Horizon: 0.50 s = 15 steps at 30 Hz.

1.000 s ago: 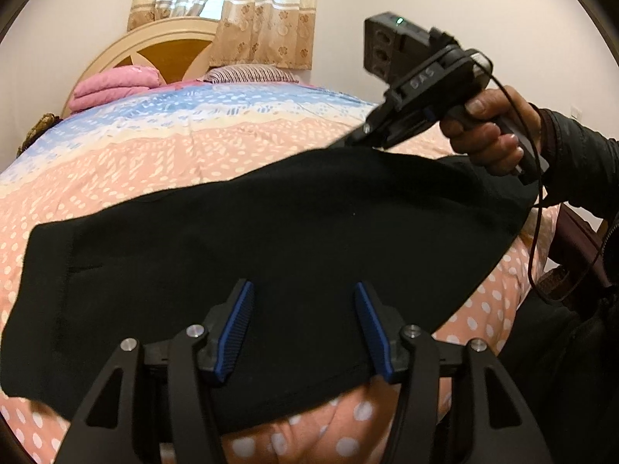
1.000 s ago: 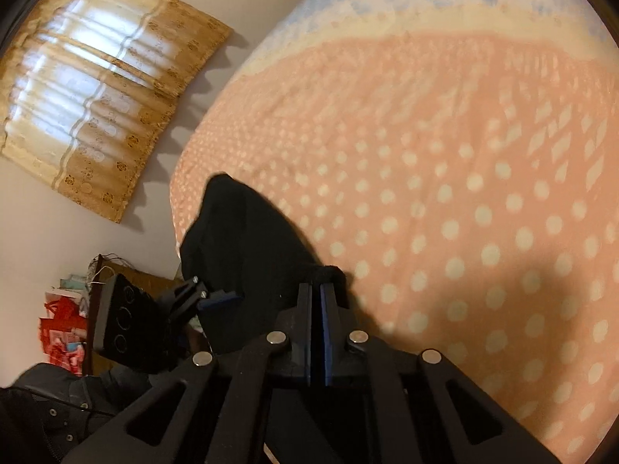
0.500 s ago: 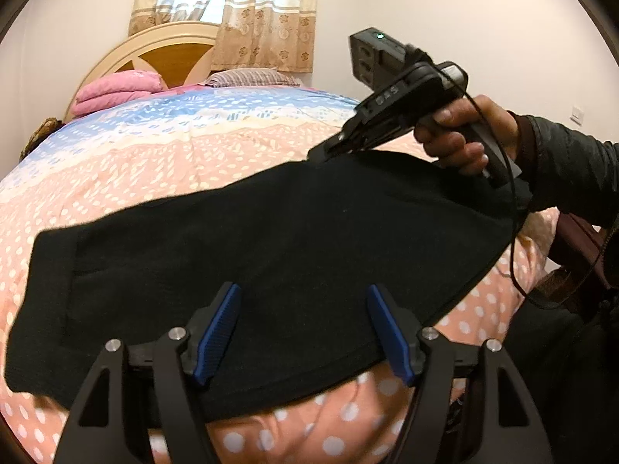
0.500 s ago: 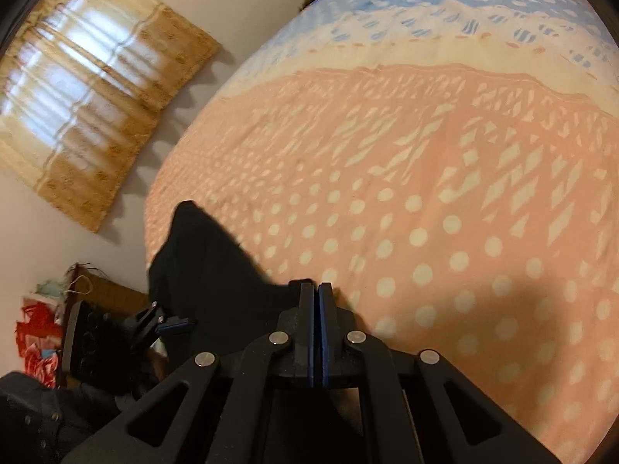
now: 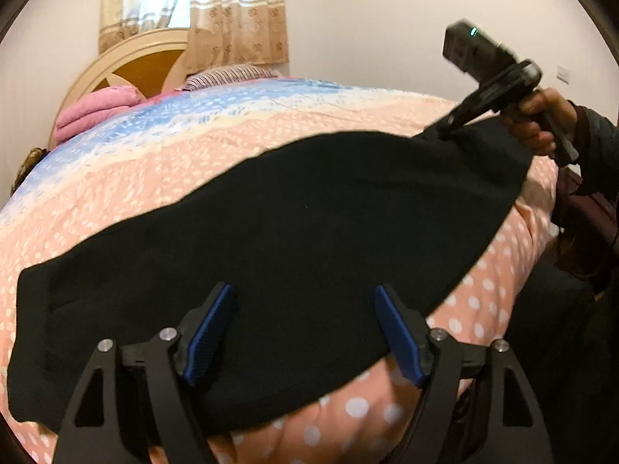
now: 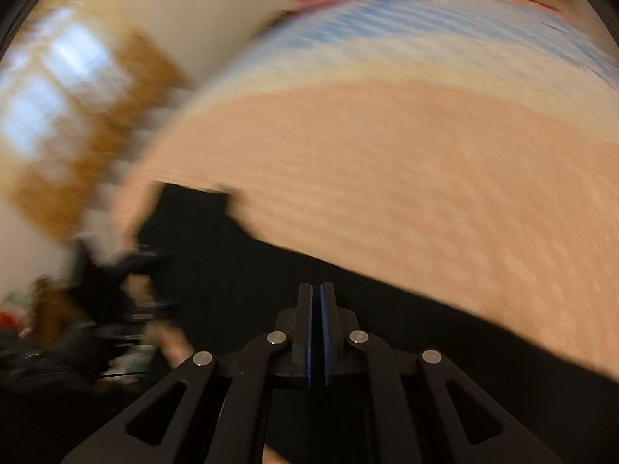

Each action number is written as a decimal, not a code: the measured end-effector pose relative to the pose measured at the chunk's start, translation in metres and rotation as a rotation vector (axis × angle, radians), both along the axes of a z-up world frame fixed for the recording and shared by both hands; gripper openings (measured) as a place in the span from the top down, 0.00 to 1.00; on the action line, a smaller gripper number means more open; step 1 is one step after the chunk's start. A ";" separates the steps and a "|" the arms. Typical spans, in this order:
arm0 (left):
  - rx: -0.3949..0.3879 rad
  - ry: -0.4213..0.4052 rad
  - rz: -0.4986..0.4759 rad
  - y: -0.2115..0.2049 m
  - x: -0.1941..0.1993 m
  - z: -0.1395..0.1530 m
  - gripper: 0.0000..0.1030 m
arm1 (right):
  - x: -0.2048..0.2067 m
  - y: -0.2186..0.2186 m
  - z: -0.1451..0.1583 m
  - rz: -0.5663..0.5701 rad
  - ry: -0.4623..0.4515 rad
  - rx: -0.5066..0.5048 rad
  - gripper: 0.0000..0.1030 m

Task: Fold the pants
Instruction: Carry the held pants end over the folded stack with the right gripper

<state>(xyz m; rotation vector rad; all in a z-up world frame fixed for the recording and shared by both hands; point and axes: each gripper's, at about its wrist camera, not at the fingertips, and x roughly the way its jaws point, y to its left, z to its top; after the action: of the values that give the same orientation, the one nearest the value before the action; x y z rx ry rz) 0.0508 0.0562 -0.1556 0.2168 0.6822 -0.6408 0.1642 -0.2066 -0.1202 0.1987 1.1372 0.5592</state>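
The black pants [image 5: 294, 255] lay spread across the near part of the bed [image 5: 271, 127], running from about 8 o'clock in the left wrist view up to about 2 o'clock, flat on the pink dotted bedspread. The left tool [image 5: 305, 328] hung low at 6 o'clock over the near edge of the pants with its jaws released and spread wide, the blue pads [image 5: 209, 332] apart and nothing between them; whether they touched the cloth could not be told. At about 2 o'clock the right tool [image 5: 441, 131] was gripped by the person's right hand [image 5: 541, 123], its tip meeting the far corner of the pants, where the cloth rose slightly to it. In the right wrist view, heavily blurred, the right tool [image 6: 318, 297] showed its jaws clenched together with the black pants [image 6: 240, 270] lying under and around it at 6 o'clock; the pictures suggested it was grasping the pants, though the pinched cloth itself was hidden between the pads. The pink band of the bed [image 6: 406, 178] filled that view from 12 to 3 o'clock. Toward 11 o'clock in the left wrist view stood a rounded headboard [image 5: 127, 65] with a curtain [image 5: 216, 11] behind it, a folded pink blanket [image 5: 96, 112] at 10 o'clock and a striped pillow [image 5: 228, 75] near 12 o'clock.
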 end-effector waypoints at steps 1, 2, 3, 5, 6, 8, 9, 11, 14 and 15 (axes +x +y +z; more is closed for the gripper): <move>-0.007 0.010 0.001 0.003 0.001 0.001 0.23 | -0.001 -0.011 -0.004 -0.023 0.013 0.050 0.96; -0.009 0.018 0.002 0.004 0.001 0.002 0.23 | -0.004 -0.022 -0.005 -0.039 0.023 0.111 0.96; -0.001 0.016 0.000 0.004 0.001 0.003 0.23 | -0.008 -0.025 -0.002 -0.038 0.010 0.112 0.96; 0.011 0.005 0.001 0.003 0.002 0.003 0.23 | -0.019 -0.020 0.004 0.013 -0.028 0.067 0.96; 0.008 0.005 0.002 0.004 0.003 0.003 0.22 | -0.023 -0.016 0.005 0.031 -0.027 0.048 0.96; 0.000 0.007 0.005 0.001 0.004 0.004 0.20 | -0.029 -0.012 0.000 0.060 -0.021 0.019 0.96; -0.001 0.006 0.005 0.001 0.003 0.004 0.19 | -0.031 -0.012 -0.002 0.063 -0.022 0.005 0.96; 0.001 0.001 0.006 -0.002 0.003 0.003 0.18 | -0.030 -0.021 0.005 0.051 -0.054 0.026 0.96; -0.005 0.001 0.008 -0.001 0.001 0.003 0.18 | -0.017 -0.043 0.022 -0.032 -0.112 -0.002 0.94; -0.003 0.000 0.007 -0.001 0.000 0.003 0.18 | -0.011 -0.047 0.024 -0.040 -0.125 -0.046 0.89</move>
<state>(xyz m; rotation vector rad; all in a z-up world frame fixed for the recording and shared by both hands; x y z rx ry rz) 0.0512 0.0552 -0.1530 0.2112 0.6821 -0.6354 0.1528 -0.2533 -0.0960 0.1440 1.0213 0.5030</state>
